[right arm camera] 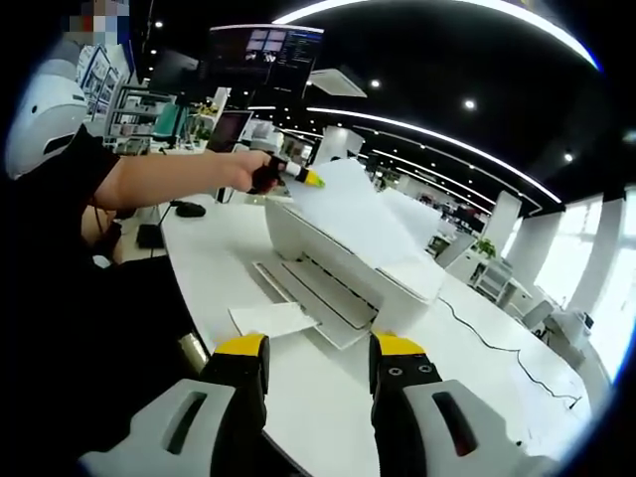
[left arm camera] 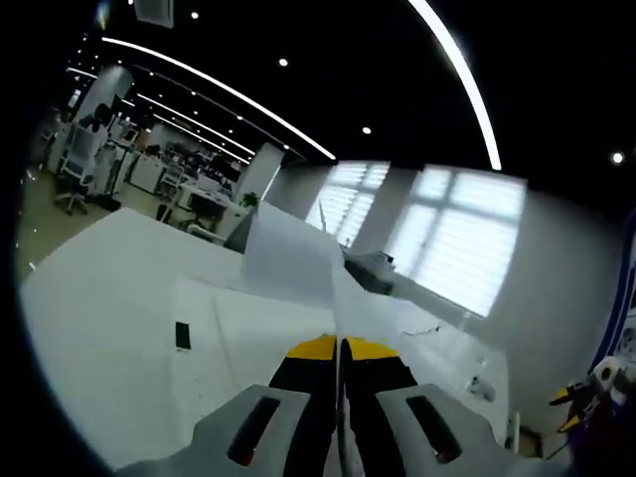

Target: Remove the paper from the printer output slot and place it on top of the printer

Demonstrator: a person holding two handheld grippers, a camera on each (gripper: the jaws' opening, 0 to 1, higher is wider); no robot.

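In the right gripper view, a white printer (right arm camera: 343,273) sits on a white table (right arm camera: 467,388). A person's hand holds my left gripper (right arm camera: 310,180) above the printer's back left corner, shut on the edge of a white paper sheet (right arm camera: 358,214). The sheet slopes down over the printer's top. Another sheet (right arm camera: 273,319) lies at the output tray in front. My right gripper (right arm camera: 319,348) stands open and empty, near the table in front of the printer. In the left gripper view, the yellow-tipped left gripper (left arm camera: 341,349) is pinched on the paper (left arm camera: 288,253), which stretches ahead.
A thin cable (right arm camera: 497,348) runs across the table to the right of the printer. A mouse (right arm camera: 189,209) and monitors (right arm camera: 263,55) are behind the person's arm (right arm camera: 164,179). Office desks and chairs (left arm camera: 75,194) lie further back, with bright windows (left arm camera: 457,238) beyond.
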